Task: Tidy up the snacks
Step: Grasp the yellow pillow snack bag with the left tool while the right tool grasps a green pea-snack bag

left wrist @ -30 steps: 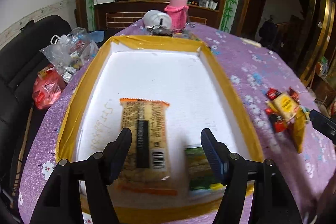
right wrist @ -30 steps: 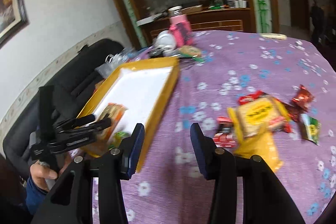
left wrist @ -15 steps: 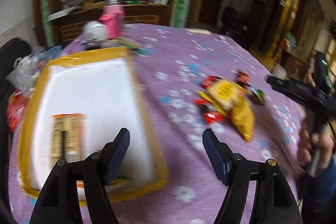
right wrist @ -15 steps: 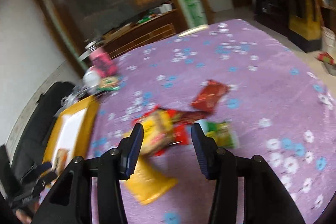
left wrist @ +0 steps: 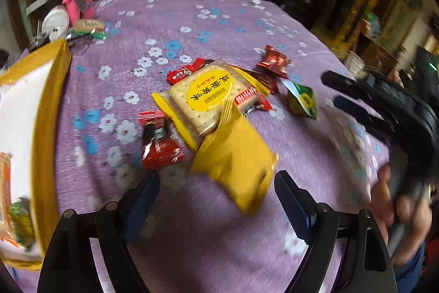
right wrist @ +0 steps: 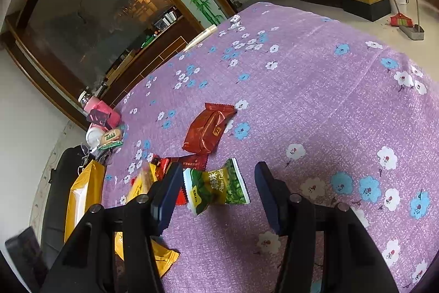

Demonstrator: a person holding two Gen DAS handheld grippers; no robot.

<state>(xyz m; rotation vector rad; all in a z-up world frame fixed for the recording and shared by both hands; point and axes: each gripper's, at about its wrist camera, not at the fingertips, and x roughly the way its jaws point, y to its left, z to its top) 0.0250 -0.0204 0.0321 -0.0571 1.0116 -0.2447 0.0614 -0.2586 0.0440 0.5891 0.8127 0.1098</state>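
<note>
From the left wrist, the left gripper (left wrist: 216, 183), jaws just widened and holding nothing, frames a plain yellow packet (left wrist: 233, 158) whose long axis slants toward the lower right, overlapped by a cracker pack (left wrist: 205, 98); bare tablecloth (left wrist: 219, 251) lies nearer. From the right wrist, the right gripper (right wrist: 218, 191), jaws just opened further, brackets a green pea packet (right wrist: 216, 187) lying crosswise, untouched, with open cloth to its right.

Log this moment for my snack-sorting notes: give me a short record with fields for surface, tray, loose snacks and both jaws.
surface: purple flowered tablecloth
tray: yellow-rimmed white tray, already holding two packets
loose snacks: cracker packet, yellow packet, green pea packet, red packets
left gripper: jaws just opening, empty, before the yellow packet
right gripper: jaws just opening, astride the green pea packet, not pressing
</note>
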